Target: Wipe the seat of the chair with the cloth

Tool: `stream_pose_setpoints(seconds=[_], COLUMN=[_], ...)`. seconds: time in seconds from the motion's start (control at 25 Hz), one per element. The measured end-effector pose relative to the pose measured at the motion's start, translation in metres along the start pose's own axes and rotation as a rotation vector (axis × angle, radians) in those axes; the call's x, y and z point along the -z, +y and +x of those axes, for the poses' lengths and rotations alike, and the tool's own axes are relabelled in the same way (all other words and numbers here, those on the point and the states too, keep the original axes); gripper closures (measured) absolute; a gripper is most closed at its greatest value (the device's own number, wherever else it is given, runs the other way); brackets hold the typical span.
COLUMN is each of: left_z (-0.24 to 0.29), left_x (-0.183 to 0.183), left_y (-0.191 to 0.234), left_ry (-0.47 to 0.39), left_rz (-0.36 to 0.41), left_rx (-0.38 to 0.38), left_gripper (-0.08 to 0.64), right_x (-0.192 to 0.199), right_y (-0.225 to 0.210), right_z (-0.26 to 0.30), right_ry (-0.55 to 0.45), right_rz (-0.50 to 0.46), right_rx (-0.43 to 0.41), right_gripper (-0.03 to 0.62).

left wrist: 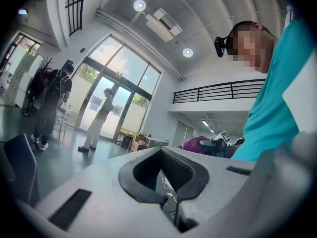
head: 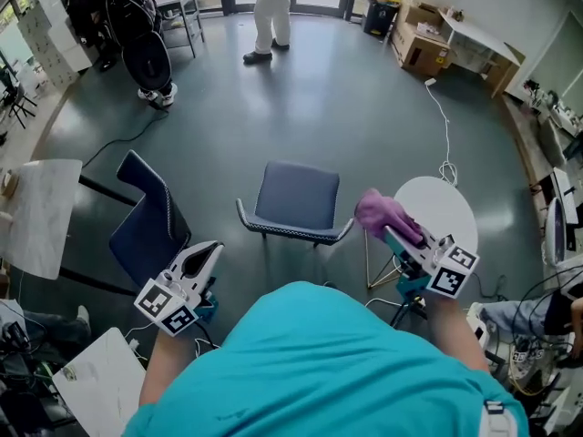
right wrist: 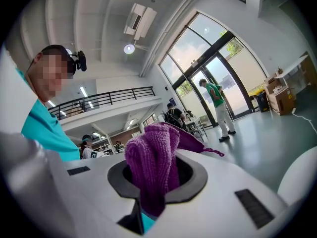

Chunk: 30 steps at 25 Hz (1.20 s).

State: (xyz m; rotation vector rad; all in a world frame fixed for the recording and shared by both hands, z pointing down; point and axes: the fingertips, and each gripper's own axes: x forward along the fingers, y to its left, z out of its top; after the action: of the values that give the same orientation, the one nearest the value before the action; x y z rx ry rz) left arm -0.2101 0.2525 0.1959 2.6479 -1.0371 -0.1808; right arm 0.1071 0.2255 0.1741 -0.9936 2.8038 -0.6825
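Wiping hasn't begun, by the look of it: the purple cloth [head: 386, 213] is bunched in the right gripper [head: 397, 233], whose jaws are clamped on it, held in the air just beside the chair [head: 296, 198] and not touching its blue seat. The left gripper [head: 208, 255] is closed on nothing, off to the chair's other side. The whole seat is left to wipe. I see no brand or readable writing anywhere — only square patterns on the marker cubes [head: 453, 271].

Cloth [right wrist: 152, 165] lower end hidden betw. right tool [head: 394, 235] jaws. Round counter [head: 448, 206] just beyond that tool partly covered by it. Person [head: 271, 16] far ahead: cut off at top edge, legs only.
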Motion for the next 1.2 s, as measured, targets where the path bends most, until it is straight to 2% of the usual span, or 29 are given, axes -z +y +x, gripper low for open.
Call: stream_pose_setpoints(seconds=[0.12,0.4,0.72,1.0,1.2], left_z=[0.049,0.153,0.213,0.213,0.202], left_x=[0.004,0.007,0.018,0.016,0.014], left_y=[-0.017,-0.054,-0.070,-0.034,0.023], left_ry=[0.012,0.059,0.112,0.111,0.106], left_rz=[-0.016,0.010,0.009,-0.019,-0.039], left_rx=[-0.010,-0.007,-0.029,-0.054,-0.021], left_gripper=[0.558,0.558,0.558,0.558,0.558], right_x=[-0.016,-0.039,-0.049,-0.050,-0.051], right_y=[-0.039,-0.120,-0.178,-0.190,-0.184], right_z=[-0.018,-0.057,-0.072,-0.035,0.024], right_ry=[-0.007,0.001,0.009,0.030,0.047], right_rz=[0.019,0.052,0.079,0.089,0.066], right_rx=[-0.021,-0.049,-0.079,-0.095,-0.073], right_gripper=[0.532,0.532,0.532,0.532,0.532])
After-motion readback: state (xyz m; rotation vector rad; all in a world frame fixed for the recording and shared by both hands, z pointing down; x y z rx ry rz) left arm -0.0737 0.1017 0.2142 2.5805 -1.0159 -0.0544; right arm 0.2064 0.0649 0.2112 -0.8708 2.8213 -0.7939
